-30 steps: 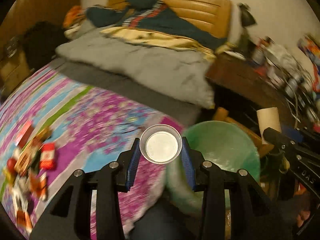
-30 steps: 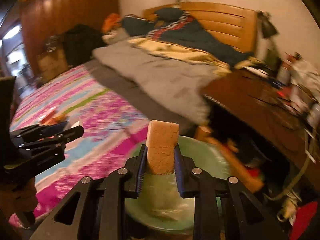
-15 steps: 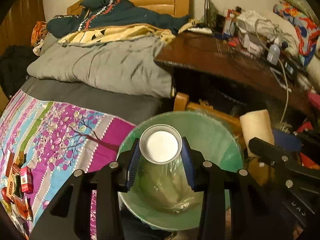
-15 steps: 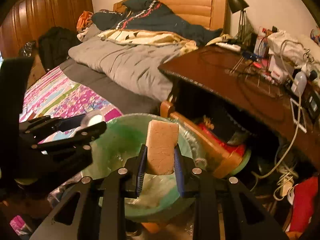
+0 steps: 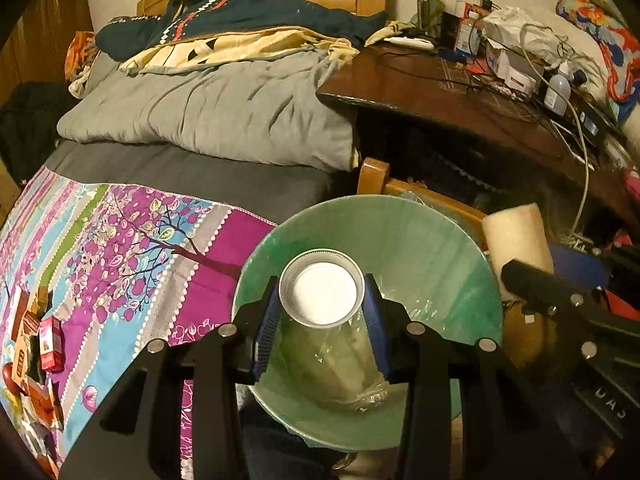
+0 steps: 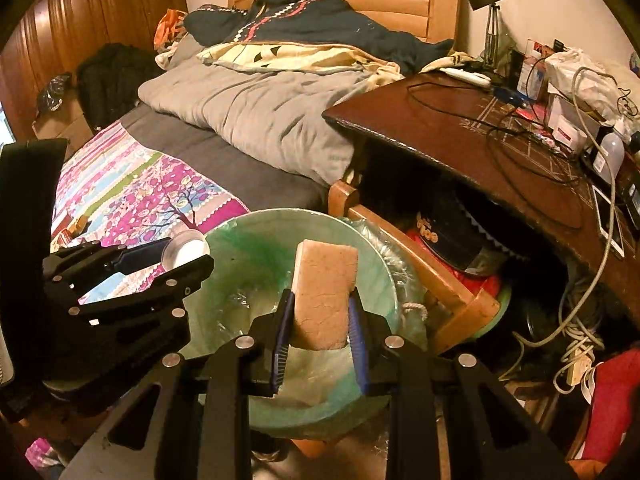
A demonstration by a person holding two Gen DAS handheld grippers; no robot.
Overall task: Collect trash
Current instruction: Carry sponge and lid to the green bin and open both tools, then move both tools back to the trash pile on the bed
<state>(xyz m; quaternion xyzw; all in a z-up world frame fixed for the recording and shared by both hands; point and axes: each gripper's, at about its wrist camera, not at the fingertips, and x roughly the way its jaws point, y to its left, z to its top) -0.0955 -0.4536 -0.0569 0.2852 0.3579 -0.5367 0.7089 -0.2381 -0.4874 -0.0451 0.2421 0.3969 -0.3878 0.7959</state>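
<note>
My left gripper point(image 5: 321, 312) is shut on a clear plastic cup point(image 5: 322, 292), its round base facing the camera, held over the mouth of a green bin point(image 5: 420, 236) lined with clear plastic. My right gripper point(image 6: 319, 320) is shut on a tan sponge block point(image 6: 324, 288), held upright over the same green bin point(image 6: 248, 248). The sponge point(image 5: 516, 240) and the right gripper show at the right of the left wrist view. The left gripper point(image 6: 168, 256) with the cup point(image 6: 185, 249) shows at the left of the right wrist view.
A bed with a flowered purple cover point(image 5: 132, 248) lies left of the bin, with small red packets point(image 5: 50, 344) at its near edge. A grey duvet point(image 6: 256, 116) lies behind. A cluttered dark wooden desk point(image 6: 460, 132) and a wooden chair point(image 6: 424, 264) stand right of the bin.
Both grippers have swung right from over the bed until they are above the green bin. Each keeps its hold, the left on the cup and the right on the sponge.
</note>
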